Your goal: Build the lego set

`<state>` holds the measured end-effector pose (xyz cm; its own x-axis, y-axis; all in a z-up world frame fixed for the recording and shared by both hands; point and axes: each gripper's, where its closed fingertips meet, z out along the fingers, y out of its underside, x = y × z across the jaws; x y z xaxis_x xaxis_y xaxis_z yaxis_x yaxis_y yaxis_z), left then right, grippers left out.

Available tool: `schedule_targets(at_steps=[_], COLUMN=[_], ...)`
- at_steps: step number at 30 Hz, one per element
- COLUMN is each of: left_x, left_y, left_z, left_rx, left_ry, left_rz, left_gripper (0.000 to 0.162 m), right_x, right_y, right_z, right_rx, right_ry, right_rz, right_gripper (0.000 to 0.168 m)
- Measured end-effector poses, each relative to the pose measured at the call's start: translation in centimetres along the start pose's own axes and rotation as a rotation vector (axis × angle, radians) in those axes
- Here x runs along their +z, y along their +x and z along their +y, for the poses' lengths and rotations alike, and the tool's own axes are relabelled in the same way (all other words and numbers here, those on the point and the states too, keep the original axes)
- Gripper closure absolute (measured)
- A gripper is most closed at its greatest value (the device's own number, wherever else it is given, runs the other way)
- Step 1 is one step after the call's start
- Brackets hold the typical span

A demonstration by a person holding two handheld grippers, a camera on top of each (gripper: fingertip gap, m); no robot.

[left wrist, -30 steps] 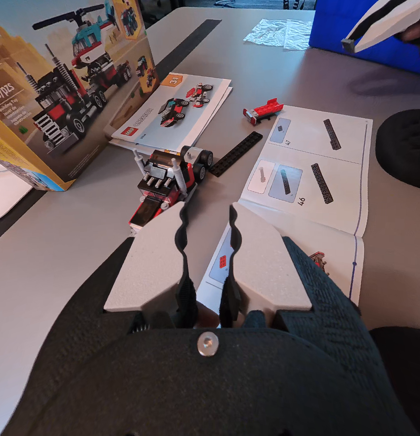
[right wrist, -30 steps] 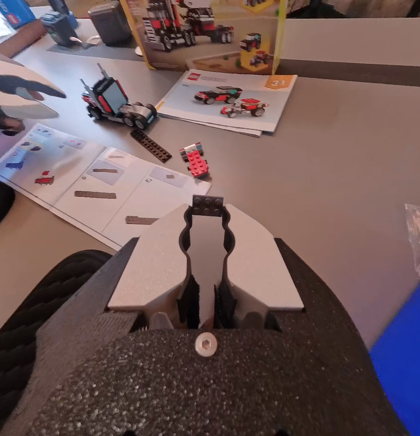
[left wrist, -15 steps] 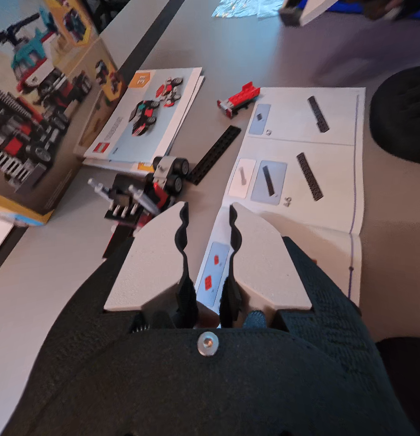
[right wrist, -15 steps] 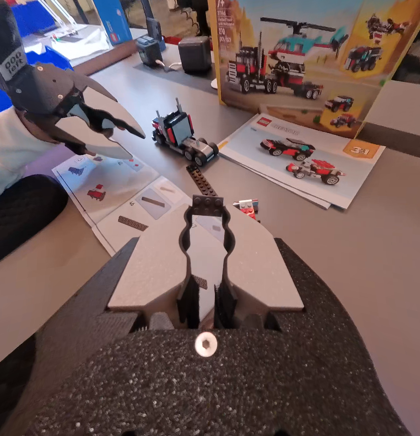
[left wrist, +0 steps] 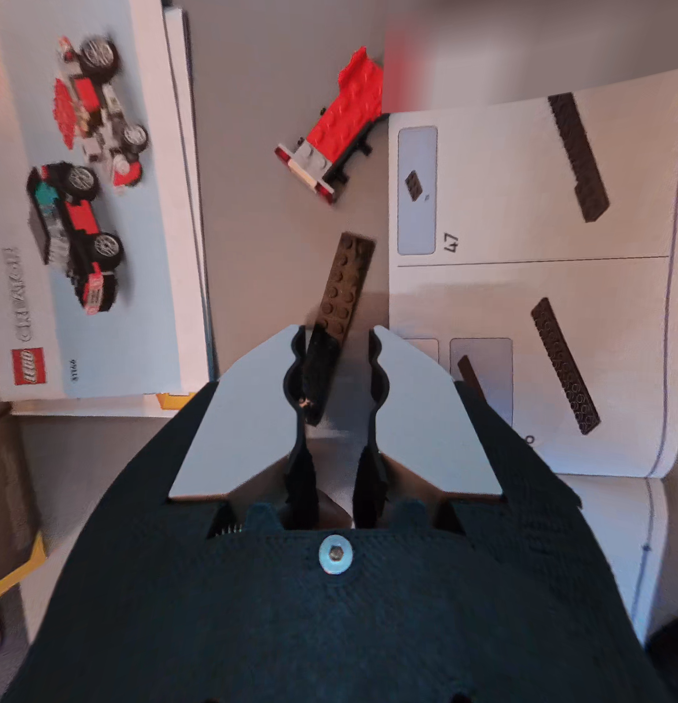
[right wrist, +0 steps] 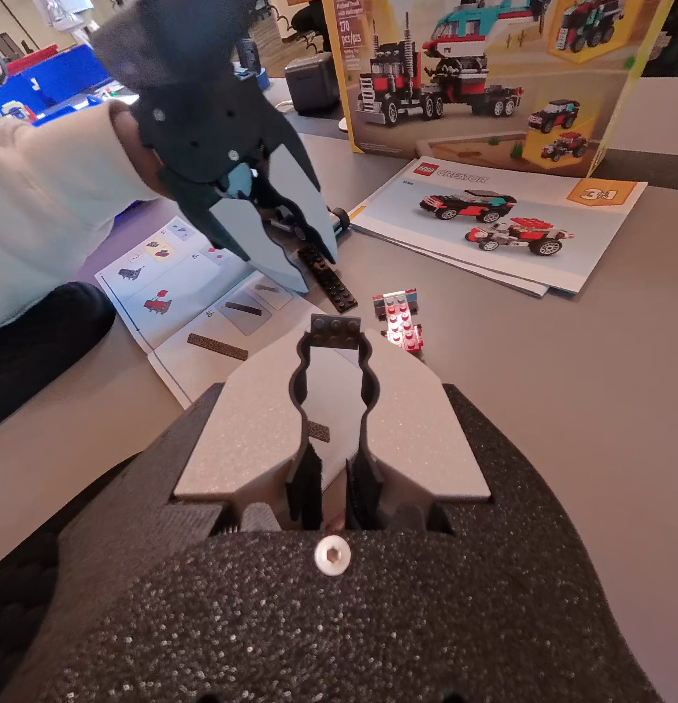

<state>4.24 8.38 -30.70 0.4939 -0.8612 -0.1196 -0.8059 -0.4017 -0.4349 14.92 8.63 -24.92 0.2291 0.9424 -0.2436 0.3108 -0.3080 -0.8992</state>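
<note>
Tabletop (right wrist: 520, 380): right gripper (right wrist: 334, 336) pinching plate (right wrist: 335, 331)

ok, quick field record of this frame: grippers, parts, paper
left gripper: open, fingers astride near end of long black plate
right gripper: shut on small dark grey plate, held above the table
red subassembly: on table, beside the long plate
open manual: flat, right of long plate
closed booklet: in front of set box

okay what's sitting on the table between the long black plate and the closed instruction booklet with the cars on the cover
Nothing: in the left wrist view, only bare grey table separates the long black plate from the closed booklet. The red subassembly lies beyond the plate's far end.
</note>
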Motion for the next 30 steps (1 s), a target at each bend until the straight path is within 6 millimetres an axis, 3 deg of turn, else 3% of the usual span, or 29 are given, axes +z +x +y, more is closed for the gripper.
schedule_targets(at_steps=[4, 10, 14, 17, 20, 25, 30], left_x=[0.3, -0.1, -3.3, -5.1, -3.7, -0.1, -1.4], left_y=[0.4, 0.5, 1.0, 3.9, 6.7, 8.9, 9.1], left_z=[0.1, 0.1, -1.5, -2.7, -2.1, -2.0, -2.2], left_rx=[-0.11, -0.057, -0.064, -0.021, -0.047, -0.287, -0.39], left_ry=[-0.044, -0.071, 0.026, 0.076, 0.017, -0.009, 0.069], left_rz=[0.115, 0.087, 0.017, 0.05, 0.058, 0.059, 0.106], left_gripper=[0.142, 0.145, 0.145, 0.145, 0.145, 0.144, 0.115], right_x=[-0.2, -1.0, -1.2, -1.1, -0.7, 0.2, 0.3], right_y=[-0.6, -0.5, -0.6, -1.0, -1.7, -3.4, -3.7], right_z=[-0.4, -1.3, -1.4, -1.1, 0.0, 2.3, 3.7], right_rx=[-0.018, 0.011, 0.008, 0.003, -0.003, -0.016, -0.035], right_ry=[0.008, 0.067, 0.068, 0.05, -0.026, -0.166, -0.284], right_rz=[-0.015, -0.03, -0.034, -0.06, -0.098, -0.128, -0.067], right_gripper=[0.144, 0.144, 0.144, 0.144, 0.144, 0.144, 0.144])
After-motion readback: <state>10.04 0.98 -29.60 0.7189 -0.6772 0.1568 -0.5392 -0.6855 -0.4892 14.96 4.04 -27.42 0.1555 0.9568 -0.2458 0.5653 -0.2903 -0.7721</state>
